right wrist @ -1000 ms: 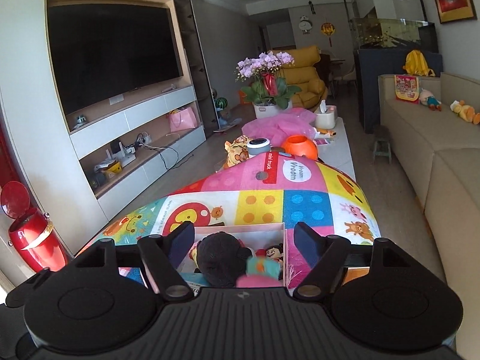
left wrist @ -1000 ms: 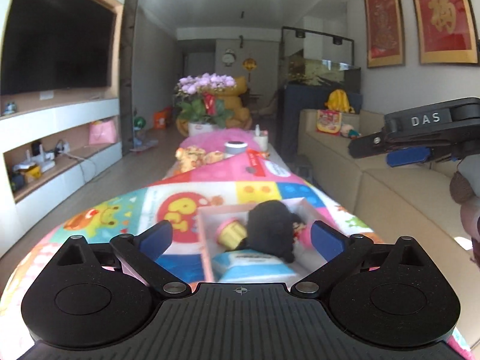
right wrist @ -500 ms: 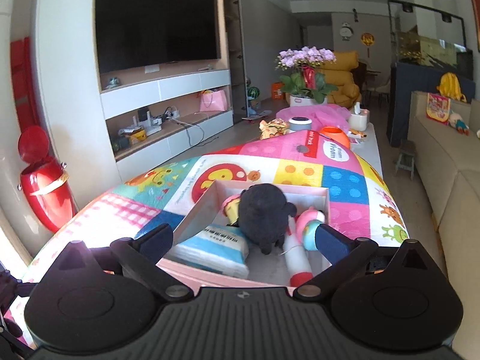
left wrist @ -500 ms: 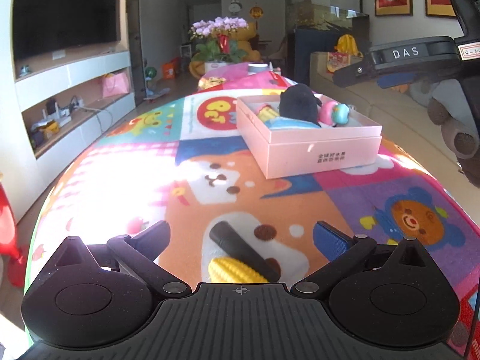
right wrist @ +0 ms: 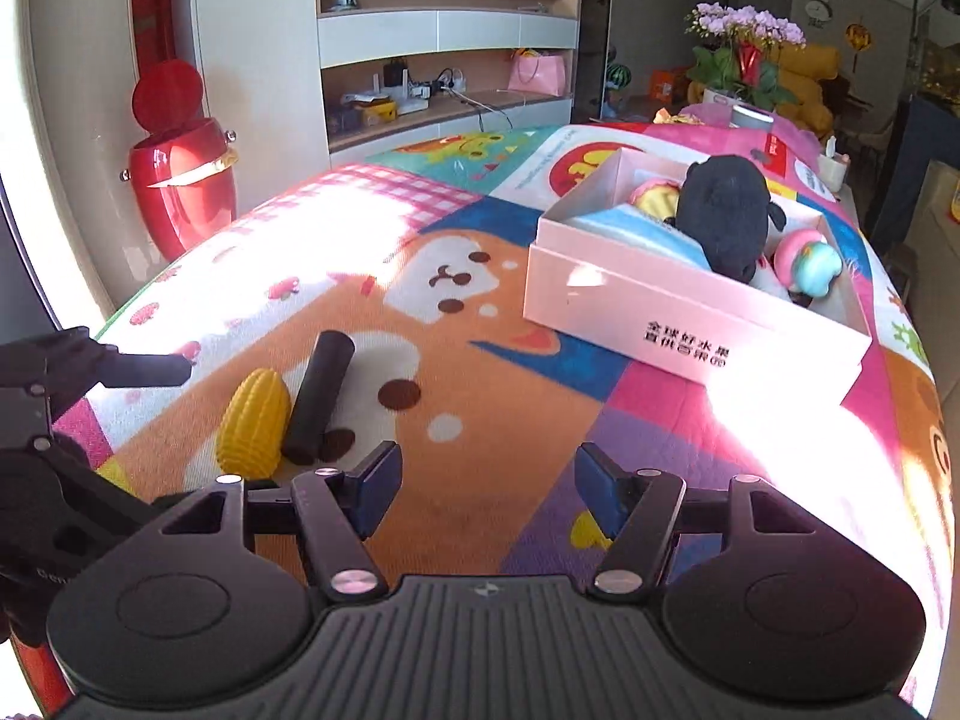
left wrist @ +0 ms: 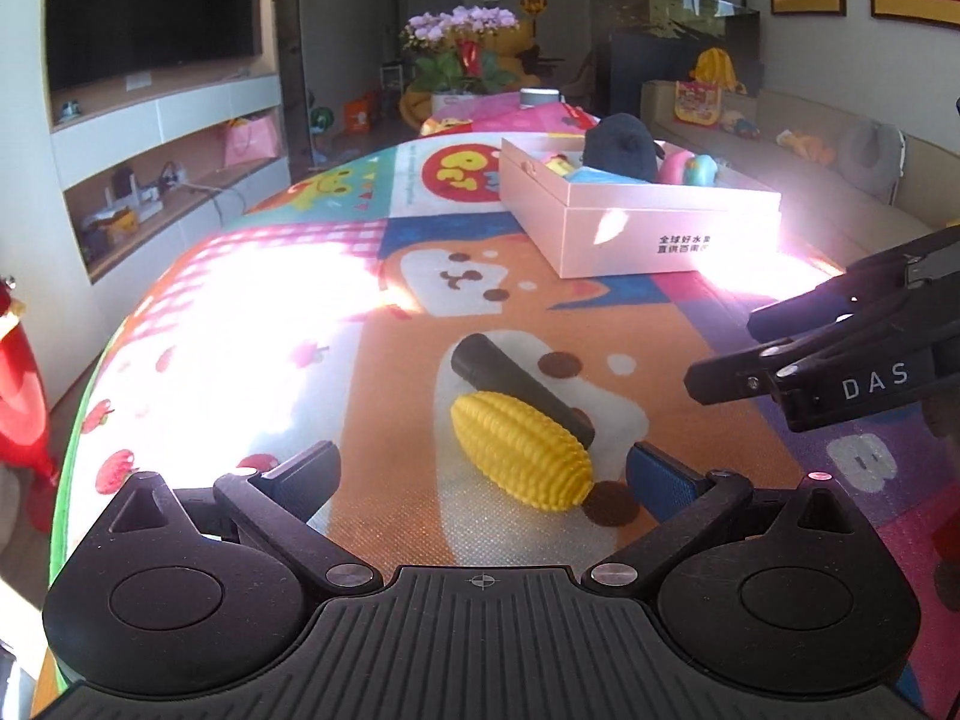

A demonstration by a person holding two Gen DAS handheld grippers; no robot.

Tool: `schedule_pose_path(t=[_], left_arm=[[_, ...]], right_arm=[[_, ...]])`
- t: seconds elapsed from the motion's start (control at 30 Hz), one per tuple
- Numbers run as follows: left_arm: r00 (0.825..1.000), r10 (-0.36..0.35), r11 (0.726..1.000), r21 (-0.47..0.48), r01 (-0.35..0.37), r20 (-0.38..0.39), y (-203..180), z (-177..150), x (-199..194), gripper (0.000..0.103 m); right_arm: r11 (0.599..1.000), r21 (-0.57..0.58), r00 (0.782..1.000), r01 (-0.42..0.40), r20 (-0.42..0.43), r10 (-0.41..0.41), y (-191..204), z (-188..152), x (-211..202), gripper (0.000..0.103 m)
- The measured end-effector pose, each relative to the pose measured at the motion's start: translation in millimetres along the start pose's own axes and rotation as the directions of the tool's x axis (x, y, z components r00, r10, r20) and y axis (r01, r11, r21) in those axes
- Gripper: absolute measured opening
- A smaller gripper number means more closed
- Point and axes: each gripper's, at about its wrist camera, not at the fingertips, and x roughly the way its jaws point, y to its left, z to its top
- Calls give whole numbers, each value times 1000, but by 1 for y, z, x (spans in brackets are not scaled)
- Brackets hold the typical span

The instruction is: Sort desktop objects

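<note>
A yellow toy corn (left wrist: 519,450) lies on the colourful mat beside a black cylinder (left wrist: 516,387) that touches its far side. My left gripper (left wrist: 483,477) is open and low over the mat, with the corn between its fingers, nearer the right one; the pads do not press on it. My right gripper (right wrist: 489,495) is open with its jaws closing and only bare mat between them; the corn (right wrist: 255,426) and cylinder (right wrist: 318,396) lie to its left. Farther back stands a pink box (right wrist: 690,324) holding a black plush (right wrist: 729,216) and other toys.
The patterned mat (left wrist: 288,312) covers the whole table, with bright sun patches on it. A red bin (right wrist: 180,180) stands on the floor to the left, shelves and a TV behind it. A sofa (left wrist: 840,192) runs along the right. Potted flowers (left wrist: 462,54) stand at the far end.
Both grippers have drawn back from the box and sunk toward the near end of the mat. The corn and cylinder now lie close ahead. The right jaws stand narrower than half a second ago.
</note>
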Motion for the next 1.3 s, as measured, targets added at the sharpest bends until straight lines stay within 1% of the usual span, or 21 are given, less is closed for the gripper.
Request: schedule_pose_path(t=[0.03, 0.1, 0.17, 0.27, 0.33, 0.4, 0.47, 0.53, 0.63, 0.7, 0.83, 0.93, 1.0, 1.03, 1.13, 1.17, 1.23, 1.3], left_arm=[[1000, 15, 1000, 6, -15, -5, 0, 0, 1, 103], [999, 33, 999, -6, -33, -12, 3, 2, 4, 103], [997, 79, 997, -20, -79, -19, 8, 3, 6, 103], [990, 137, 988, -60, -139, -45, 18, 5, 12, 103], [984, 167, 981, -96, -172, -58, 26, 5, 13, 103], [983, 166, 974, -146, -175, -74, 35, 3, 13, 103], [985, 146, 969, -188, -162, -92, 43, 2, 14, 103], [985, 144, 966, -204, -160, -91, 44, 1, 14, 103], [982, 161, 967, -184, -177, -99, 40, 1, 15, 103], [978, 181, 963, -184, -198, -105, 39, 1, 15, 103], [975, 194, 958, -195, -213, -110, 40, 1, 14, 103], [974, 199, 957, -191, -217, -110, 40, 1, 14, 103], [974, 198, 957, -193, -216, -110, 40, 1, 14, 103], [974, 197, 957, -194, -216, -111, 39, 1, 14, 103], [974, 198, 957, -194, -216, -110, 40, 1, 14, 103], [974, 198, 957, -195, -217, -110, 39, 1, 15, 103], [974, 198, 956, -195, -217, -110, 39, 1, 15, 103], [974, 198, 957, -195, -217, -111, 40, 1, 15, 103]], right_arm=[[1000, 17, 1000, -1, -12, 1, -3, -3, 2, 65], [999, 42, 1000, -6, -28, 7, -8, -7, 4, 71], [999, 46, 999, -18, -34, 20, -8, -12, 4, 79], [999, 13, 999, -38, -38, 39, 1, -16, 4, 83], [998, -16, 998, -59, -34, 59, 10, -15, 4, 83], [997, -47, 998, -63, -8, 63, 21, -11, 5, 78], [994, -71, 996, -86, -8, 86, 31, -4, 9, 53], [989, -90, 993, -120, -11, 120, 38, 0, 13, 51], [980, -118, 987, -161, -24, 160, 49, 4, 19, 51], [975, -132, 984, -179, -31, 177, 53, 5, 23, 50], [975, -154, 987, -163, -26, 161, 56, 7, 26, 46], [980, -166, 994, -110, -11, 110, 54, 8, 27, 46], [986, -164, 1000, -11, 22, 15, 48, 10, 28, 46], [986, -165, 999, 27, 48, -19, 45, 11, 26, 50], [972, -176, 985, 157, 101, -141, 39, 11, 24, 52], [970, -168, 982, 174, 102, -159, 35, 12, 25, 53], [982, -125, 988, 142, 76, -134, 25, 13, 25, 53], [995, -82, 997, 61, 52, -57, 19, 12, 23, 53]])
